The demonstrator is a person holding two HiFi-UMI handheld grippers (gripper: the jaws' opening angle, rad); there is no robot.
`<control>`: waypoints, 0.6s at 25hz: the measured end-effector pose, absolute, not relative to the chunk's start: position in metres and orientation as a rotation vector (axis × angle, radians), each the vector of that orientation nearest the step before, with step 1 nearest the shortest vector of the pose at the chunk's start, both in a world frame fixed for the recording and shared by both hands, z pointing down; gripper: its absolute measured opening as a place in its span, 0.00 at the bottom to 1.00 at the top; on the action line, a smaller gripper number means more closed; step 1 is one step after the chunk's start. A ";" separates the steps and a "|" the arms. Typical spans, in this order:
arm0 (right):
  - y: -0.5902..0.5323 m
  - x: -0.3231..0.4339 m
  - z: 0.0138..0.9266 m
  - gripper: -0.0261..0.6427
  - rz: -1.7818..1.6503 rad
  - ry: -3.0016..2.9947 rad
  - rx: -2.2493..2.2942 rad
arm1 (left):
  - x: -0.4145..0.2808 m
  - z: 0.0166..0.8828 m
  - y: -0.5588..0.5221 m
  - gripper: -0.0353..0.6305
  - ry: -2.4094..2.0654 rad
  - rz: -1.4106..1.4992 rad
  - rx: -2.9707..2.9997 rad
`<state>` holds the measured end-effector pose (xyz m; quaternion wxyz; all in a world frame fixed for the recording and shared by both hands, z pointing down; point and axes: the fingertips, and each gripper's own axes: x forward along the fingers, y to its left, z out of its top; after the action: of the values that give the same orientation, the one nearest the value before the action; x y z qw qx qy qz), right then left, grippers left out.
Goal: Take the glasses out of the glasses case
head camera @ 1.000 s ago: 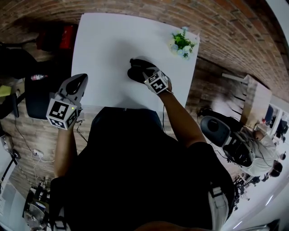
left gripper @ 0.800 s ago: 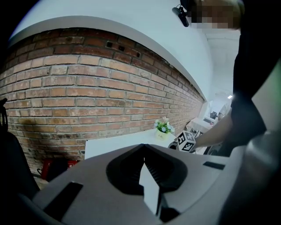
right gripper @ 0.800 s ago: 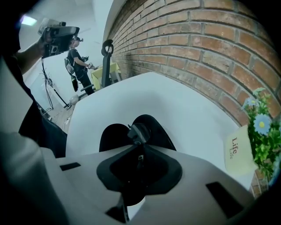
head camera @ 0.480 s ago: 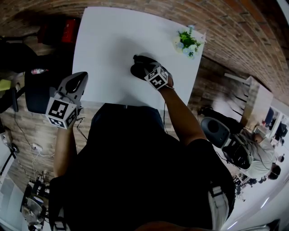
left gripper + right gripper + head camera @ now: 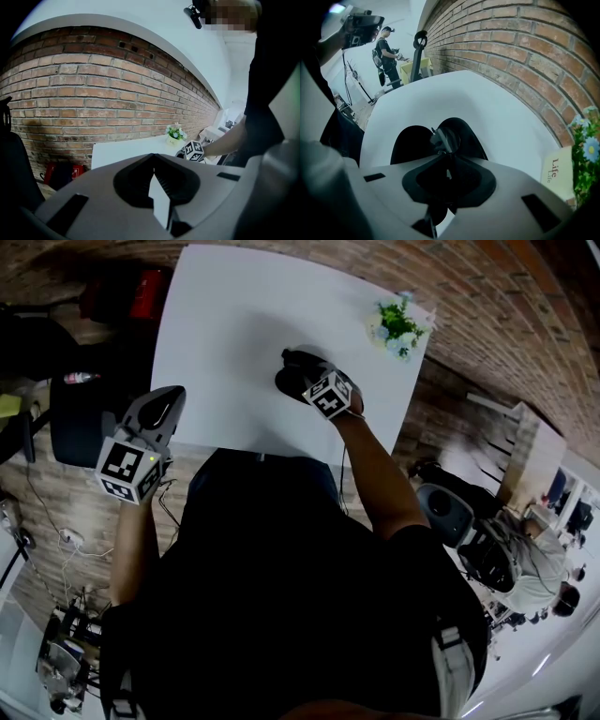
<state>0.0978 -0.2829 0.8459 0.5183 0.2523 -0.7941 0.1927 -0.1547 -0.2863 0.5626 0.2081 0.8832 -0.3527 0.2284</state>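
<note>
The glasses case (image 5: 408,143) lies open on the table (image 5: 234,324), in its near right part. The plant pot (image 5: 398,326) stands behind it and to its right at the table's far right corner, just beside the brick wall (image 5: 525,56). The right gripper (image 5: 443,151) reaches over the case with the glasses (image 5: 446,137) at the tips of its jaws, between the case's two halves, while the left gripper (image 5: 172,397) hangs at the table's left edge, well apart from the case, with a chair (image 5: 80,427) on its left.
</note>
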 end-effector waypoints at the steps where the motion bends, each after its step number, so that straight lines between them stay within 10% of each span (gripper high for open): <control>1: -0.284 0.098 0.846 0.14 0.461 -1.903 0.603 | -0.155 0.563 -0.286 0.07 -0.981 0.636 2.456; 15: -0.282 0.095 0.846 0.12 0.437 -1.886 0.590 | -0.157 0.561 -0.282 0.07 -0.982 0.638 2.462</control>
<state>0.0948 -0.2820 0.8464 0.5303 0.2473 -0.7900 0.1831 -0.1568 -0.2819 0.5612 0.2062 0.8837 -0.3524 0.2288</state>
